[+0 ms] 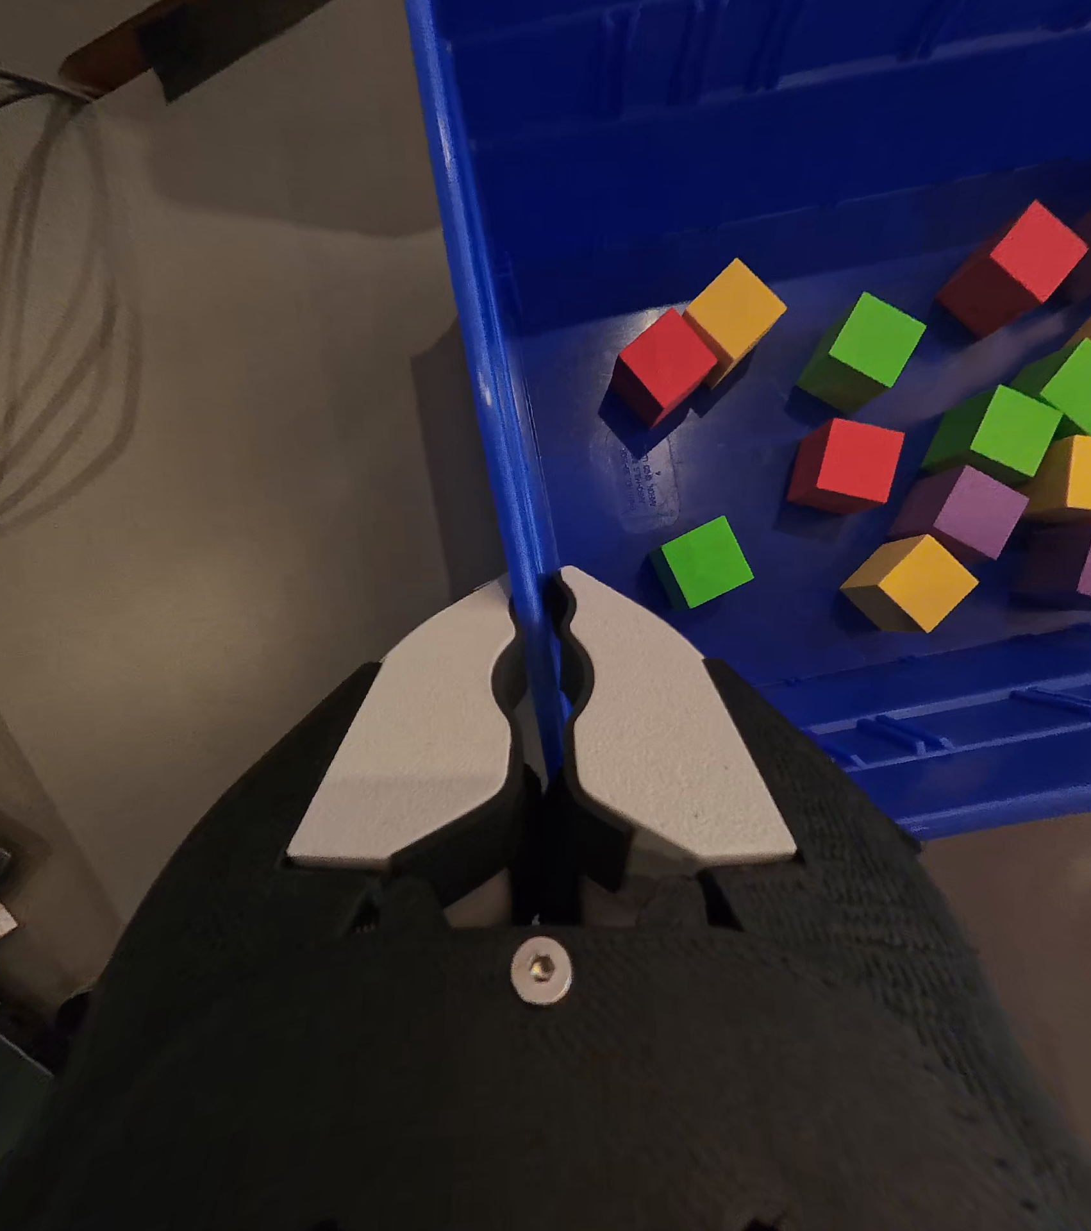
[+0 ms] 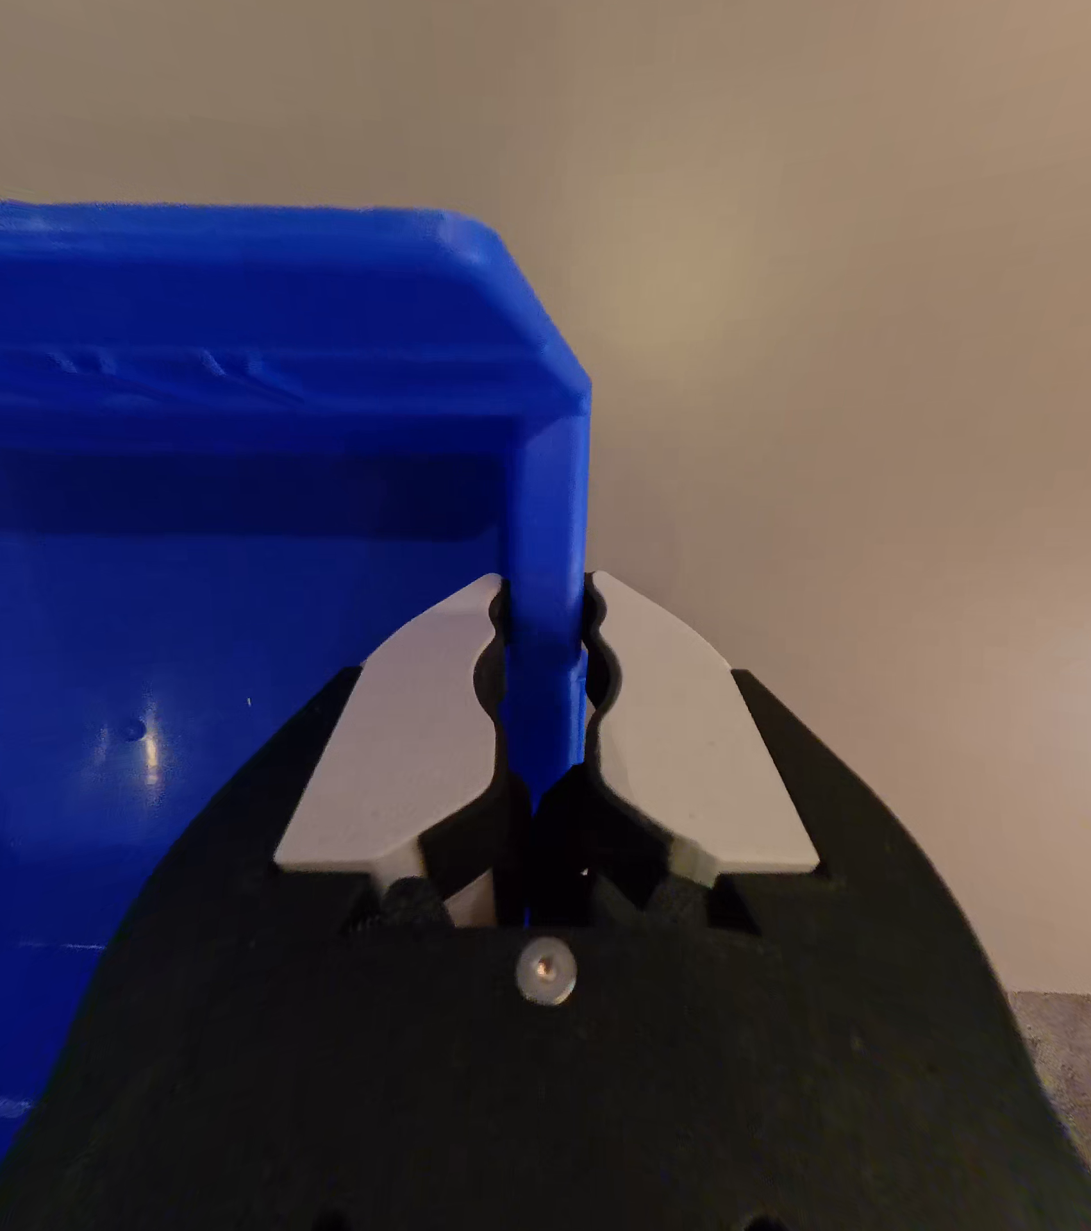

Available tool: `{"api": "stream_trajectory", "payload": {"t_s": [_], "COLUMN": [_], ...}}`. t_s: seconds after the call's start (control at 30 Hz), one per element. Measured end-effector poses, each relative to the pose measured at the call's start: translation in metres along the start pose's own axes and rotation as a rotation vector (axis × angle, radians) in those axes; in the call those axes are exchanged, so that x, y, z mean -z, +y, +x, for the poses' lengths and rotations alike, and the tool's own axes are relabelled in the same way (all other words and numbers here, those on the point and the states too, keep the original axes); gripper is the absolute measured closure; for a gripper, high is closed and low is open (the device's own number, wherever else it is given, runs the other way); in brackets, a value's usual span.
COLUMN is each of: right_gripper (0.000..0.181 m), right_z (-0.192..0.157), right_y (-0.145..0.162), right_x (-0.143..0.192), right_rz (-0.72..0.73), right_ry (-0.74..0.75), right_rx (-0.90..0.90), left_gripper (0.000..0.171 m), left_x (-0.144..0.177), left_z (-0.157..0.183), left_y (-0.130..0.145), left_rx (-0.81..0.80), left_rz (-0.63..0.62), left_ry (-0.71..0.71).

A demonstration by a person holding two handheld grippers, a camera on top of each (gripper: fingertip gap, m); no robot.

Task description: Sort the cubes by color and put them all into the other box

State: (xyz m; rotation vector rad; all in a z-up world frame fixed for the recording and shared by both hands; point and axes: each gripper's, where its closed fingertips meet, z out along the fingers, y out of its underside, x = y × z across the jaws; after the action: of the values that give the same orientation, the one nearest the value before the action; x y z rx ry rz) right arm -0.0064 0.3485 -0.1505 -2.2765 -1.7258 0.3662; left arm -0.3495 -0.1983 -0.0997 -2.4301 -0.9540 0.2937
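Grey cables [image 1: 30,300] loop at nine to ten o'clock, casting shadows on a beige surface [image 1: 263,466]. A dark, brown-edged slab [image 1: 196,46] sits at eleven. A speckled grey patch [image 2: 1089,1099] shows at four.

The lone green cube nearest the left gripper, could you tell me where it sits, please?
In the left wrist view, the green cube lies on the blue bin's floor, just right of the left gripper, below the touching red cube.
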Motion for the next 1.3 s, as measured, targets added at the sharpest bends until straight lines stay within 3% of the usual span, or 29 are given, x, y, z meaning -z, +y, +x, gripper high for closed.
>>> {"api": "stream_trajectory", "payload": {"t_s": [0.23,0.3,0.47,0.6,0.67,0.73,0.83,0.9,1.03,1.17,1.3], "right_gripper": [0.160,0.144,0.122,0.121,0.127,0.128,0.132,0.129,0.130,0.134,0.146], "right_z": [0.023,0.021,0.021,0.021,-0.003,-0.053,-0.117,-0.136,-0.152,-0.163,-0.167], "right_y": [-0.006,-0.010,-0.023,-0.043,-0.062,-0.074,-0.075,-0.076,-0.087,-0.092,-0.091], "right_x": [0.000,0.002,0.021,0.066,0.090,0.098,0.081,0.064,0.042,0.028,0.010], "right_rz": [0.024,0.043,0.072,0.141,0.193,0.233,0.190,0.093,-0.018,-0.089,-0.183], "right_ry": [-0.011,-0.031,0.016,0.147,0.199,0.181,0.064,-0.038,-0.122,-0.136,-0.160], "right_rx": [-0.080,-0.075,0.037,0.227,0.501,0.868,1.253,1.326,1.394,1.462,1.499], "left_gripper": [0.167,0.166,0.135,0.126,0.131,0.133,0.133,0.132,0.133,0.135,0.151], "left_x": [-0.001,-0.001,0.006,0.030,0.051,0.073,0.088,0.080,0.060,0.039,0.023], "left_z": [-0.008,-0.008,0.002,0.007,0.023,0.053,0.112,0.129,0.135,0.131,0.124], "left_y": [-0.005,-0.007,-0.019,-0.026,-0.030,-0.034,-0.020,-0.001,0.027,0.039,0.042], "left_rx": [-0.007,0.002,0.065,0.003,-0.081,-0.232,-0.646,-0.869,-1.124,-1.289,-1.375], "left_rz": [0.035,0.047,0.090,0.126,0.154,0.191,0.198,0.106,-0.109,-0.225,-0.313], "left_ry": [0.057,0.058,0.127,0.093,0.120,0.194,0.339,0.344,0.330,0.314,0.303]}}
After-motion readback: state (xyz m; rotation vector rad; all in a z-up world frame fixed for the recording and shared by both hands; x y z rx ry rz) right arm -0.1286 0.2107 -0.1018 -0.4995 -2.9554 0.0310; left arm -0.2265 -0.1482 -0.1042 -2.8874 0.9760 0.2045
